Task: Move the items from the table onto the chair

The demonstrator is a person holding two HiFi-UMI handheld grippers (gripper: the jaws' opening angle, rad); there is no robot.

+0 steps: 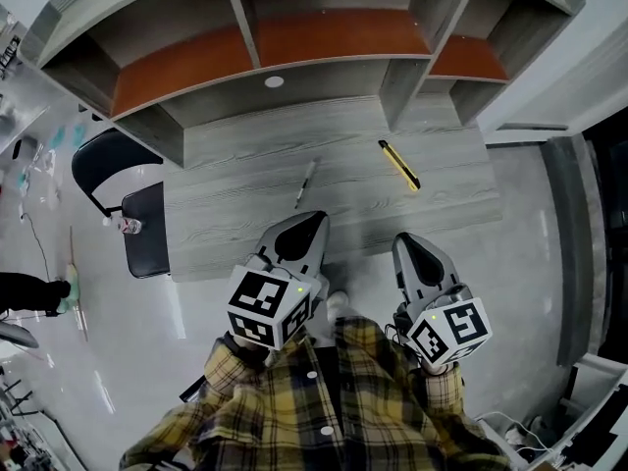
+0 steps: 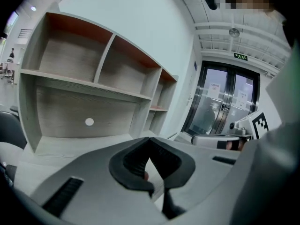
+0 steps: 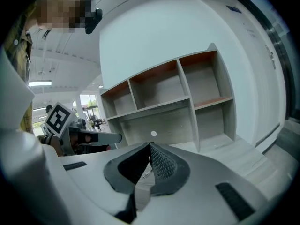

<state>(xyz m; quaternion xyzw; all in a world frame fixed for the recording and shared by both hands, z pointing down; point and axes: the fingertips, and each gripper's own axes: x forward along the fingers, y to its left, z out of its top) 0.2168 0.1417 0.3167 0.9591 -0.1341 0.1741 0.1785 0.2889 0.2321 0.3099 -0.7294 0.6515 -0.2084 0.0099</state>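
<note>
While the left hand-held gripper (image 1: 312,220) and the right hand-held gripper (image 1: 409,241) hang at the near edge of the grey wood-grain worktop (image 1: 245,214), each has its jaws closed together on nothing. A slim pale pen (image 1: 305,183) lies near the worktop's middle, and a yellow-and-black utility knife (image 1: 399,164) lies toward the right edge. The black padded chair (image 1: 149,243) stands just beside the left edge.

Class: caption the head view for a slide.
Left claw and right claw, both shut, at grey wooden table with yellow utility knife and grey pen.
</note>
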